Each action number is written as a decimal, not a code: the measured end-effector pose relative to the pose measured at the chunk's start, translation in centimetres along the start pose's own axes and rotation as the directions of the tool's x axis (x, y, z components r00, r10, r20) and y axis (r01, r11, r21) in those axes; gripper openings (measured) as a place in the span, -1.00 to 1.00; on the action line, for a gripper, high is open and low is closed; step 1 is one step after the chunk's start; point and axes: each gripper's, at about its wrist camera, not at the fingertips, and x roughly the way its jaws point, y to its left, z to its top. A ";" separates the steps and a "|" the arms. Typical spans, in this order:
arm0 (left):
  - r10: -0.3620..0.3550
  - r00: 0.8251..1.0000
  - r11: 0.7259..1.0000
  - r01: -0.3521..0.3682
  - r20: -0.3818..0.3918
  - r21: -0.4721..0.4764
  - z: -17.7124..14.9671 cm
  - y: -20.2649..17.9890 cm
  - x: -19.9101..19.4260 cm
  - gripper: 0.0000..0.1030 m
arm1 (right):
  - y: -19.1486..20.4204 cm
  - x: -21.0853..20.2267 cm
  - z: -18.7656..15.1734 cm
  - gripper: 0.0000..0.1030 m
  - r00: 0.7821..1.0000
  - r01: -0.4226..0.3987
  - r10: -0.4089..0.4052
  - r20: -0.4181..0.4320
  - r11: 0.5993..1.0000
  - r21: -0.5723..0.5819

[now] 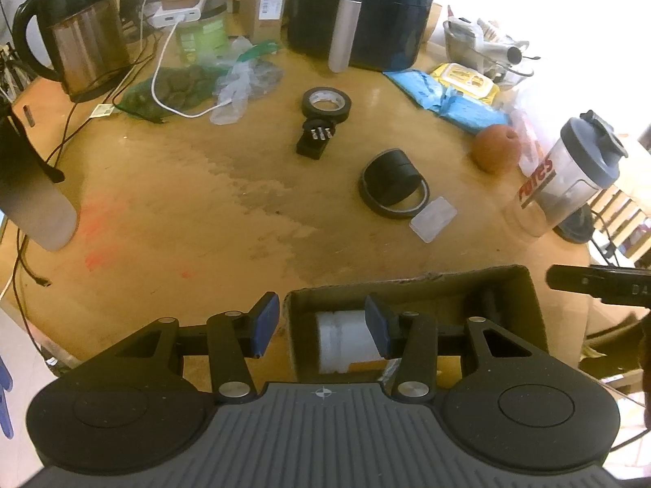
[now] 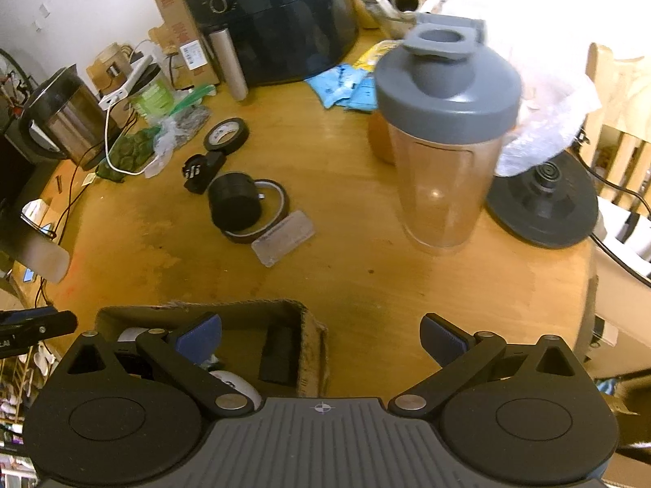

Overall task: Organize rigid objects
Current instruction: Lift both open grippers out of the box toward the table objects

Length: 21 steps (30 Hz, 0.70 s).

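Observation:
A cardboard box (image 1: 407, 282) stands open at the near table edge, with a white container (image 1: 346, 341) and a black block (image 2: 278, 356) inside. My left gripper (image 1: 321, 325) is open and straddles the box's left wall, one pad outside and one inside beside the white container, pressing nothing. My right gripper (image 2: 321, 337) is wide open over the box's (image 2: 203, 309) right corner and holds nothing. Farther out lie a black tape roll (image 1: 325, 103), a black plug adapter (image 1: 315, 138), a black cylinder (image 1: 392, 181) resting on a thin tape ring, and a clear plastic case (image 1: 433, 217).
A grey-lidded shaker bottle (image 2: 443, 134) stands at the right, with an orange (image 1: 496, 148) behind it and a kettle base (image 2: 541, 203) beside it. At the back are a kettle (image 1: 77, 32), an air fryer (image 1: 362, 8), a metal tube (image 1: 344, 34), blue packets (image 1: 443, 97), bags and cables.

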 end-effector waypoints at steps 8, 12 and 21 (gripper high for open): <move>-0.030 0.999 0.999 0.030 -0.013 0.021 0.4 -0.2 0.9 -0.10 | 1.9 2.0 1.4 1.00 1.000 -0.002 0.001 -0.021 0.999 -0.049; -0.042 0.999 0.999 0.043 -0.024 0.026 0.6 0.0 1.4 -0.10 | 2.6 3.4 2.2 1.00 0.999 0.004 -0.007 -0.039 0.997 -0.077; -0.061 0.997 0.997 0.062 -0.037 0.036 2.3 0.7 2.8 -0.10 | 4.4 6.0 4.7 1.00 0.998 0.002 -0.012 -0.062 0.987 -0.158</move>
